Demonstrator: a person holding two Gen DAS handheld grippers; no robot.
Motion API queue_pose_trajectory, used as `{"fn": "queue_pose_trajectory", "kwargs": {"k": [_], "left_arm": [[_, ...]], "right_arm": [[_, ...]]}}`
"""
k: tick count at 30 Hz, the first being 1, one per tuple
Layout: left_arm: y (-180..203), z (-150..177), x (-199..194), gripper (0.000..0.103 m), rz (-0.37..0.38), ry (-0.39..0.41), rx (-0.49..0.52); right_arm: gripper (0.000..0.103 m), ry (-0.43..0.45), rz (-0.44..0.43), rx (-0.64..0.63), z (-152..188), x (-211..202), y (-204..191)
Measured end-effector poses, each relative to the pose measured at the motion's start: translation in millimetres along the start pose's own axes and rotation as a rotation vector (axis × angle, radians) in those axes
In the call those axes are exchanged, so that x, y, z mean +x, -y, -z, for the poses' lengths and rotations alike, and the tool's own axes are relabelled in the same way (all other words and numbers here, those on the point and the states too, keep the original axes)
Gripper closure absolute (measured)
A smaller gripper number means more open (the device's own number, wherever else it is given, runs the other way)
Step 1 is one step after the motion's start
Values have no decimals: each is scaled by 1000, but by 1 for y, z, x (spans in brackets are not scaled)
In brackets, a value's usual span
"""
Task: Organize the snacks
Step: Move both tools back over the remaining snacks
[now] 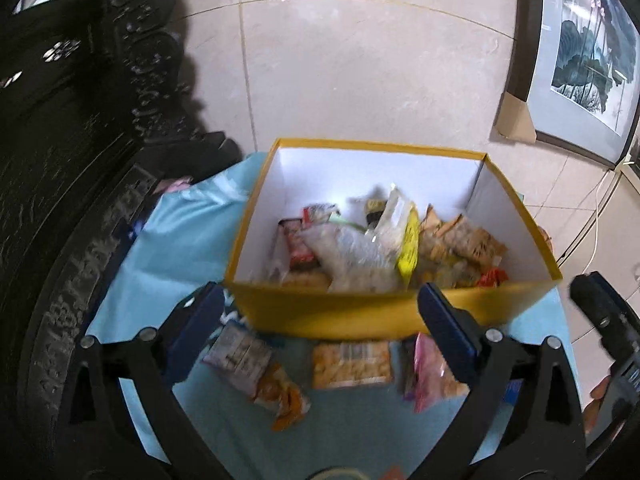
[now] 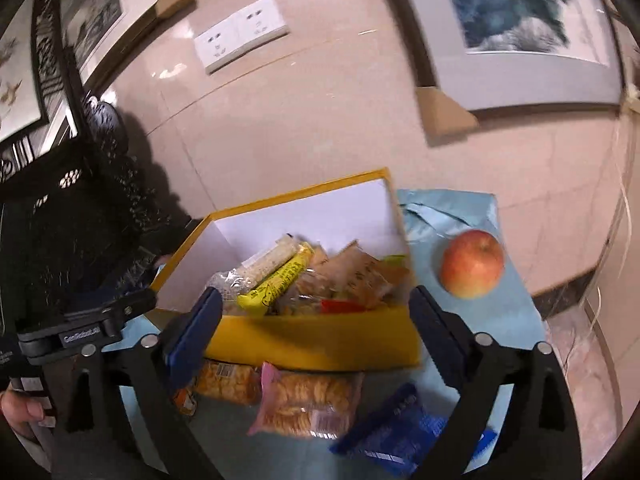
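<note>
The yellow box (image 1: 372, 312) stands open on a table covered with a light blue cloth (image 1: 176, 236). Its white interior holds a loose pile of snack packets (image 1: 384, 248), among them a clear bag of pale pieces (image 1: 352, 256) and a yellow wrapper (image 2: 276, 284) standing on edge.

The left gripper (image 1: 320, 316) is spread wide, nothing between its blue pads; it sits just in front of the box's near wall. The right gripper (image 2: 314, 320) is likewise spread wide and empty, aimed at the same near wall from the other side.

Packets remaining on the cloth, all lying just in front of the box:
- a grey-and-white packet (image 1: 240, 360) with an orange packet (image 1: 284, 400) touching it;
- a packet of golden crackers (image 1: 352, 364);
- a pink-edged packet of round crackers (image 2: 308, 400);
- a blue packet (image 2: 400, 428), nearest the right gripper's right finger.

An apple (image 2: 472, 264) rests on the cloth to the right of the box, apart from it.

Surroundings: dark carved furniture (image 1: 80, 128) stands close against the table's left side (its surface detail is blurred). Behind the table is a beige tiled wall with white sockets (image 2: 240, 40) and framed pictures (image 1: 584, 60) leaning against it. In the left wrist view the other gripper's body shows at the right edge.
</note>
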State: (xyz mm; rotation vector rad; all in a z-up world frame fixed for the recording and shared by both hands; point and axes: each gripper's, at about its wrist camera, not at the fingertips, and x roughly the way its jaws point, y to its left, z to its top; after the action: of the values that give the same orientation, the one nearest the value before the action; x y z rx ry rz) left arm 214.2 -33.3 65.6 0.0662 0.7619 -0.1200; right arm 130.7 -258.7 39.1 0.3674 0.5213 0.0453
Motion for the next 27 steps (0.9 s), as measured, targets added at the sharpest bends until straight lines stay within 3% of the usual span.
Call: {"fn": "queue_pose_trajectory", "kwargs": {"k": [6,12,21,27], "left_arm": [[-25,38,-11,2,-10,-26,-55],[-49,83,6,2,-21,-116,-113],[-42,116,31,2,-41,-161,-70],[-52,121,67,4,-1,-250,-144]], "right_arm": [[8,-7,-4,90,33,-24,20],[8,-65,-31,217,64,-26,43],[8,-76,-8,171,70,-25,44],[8,-98,-8,178,72,-19,45]]}}
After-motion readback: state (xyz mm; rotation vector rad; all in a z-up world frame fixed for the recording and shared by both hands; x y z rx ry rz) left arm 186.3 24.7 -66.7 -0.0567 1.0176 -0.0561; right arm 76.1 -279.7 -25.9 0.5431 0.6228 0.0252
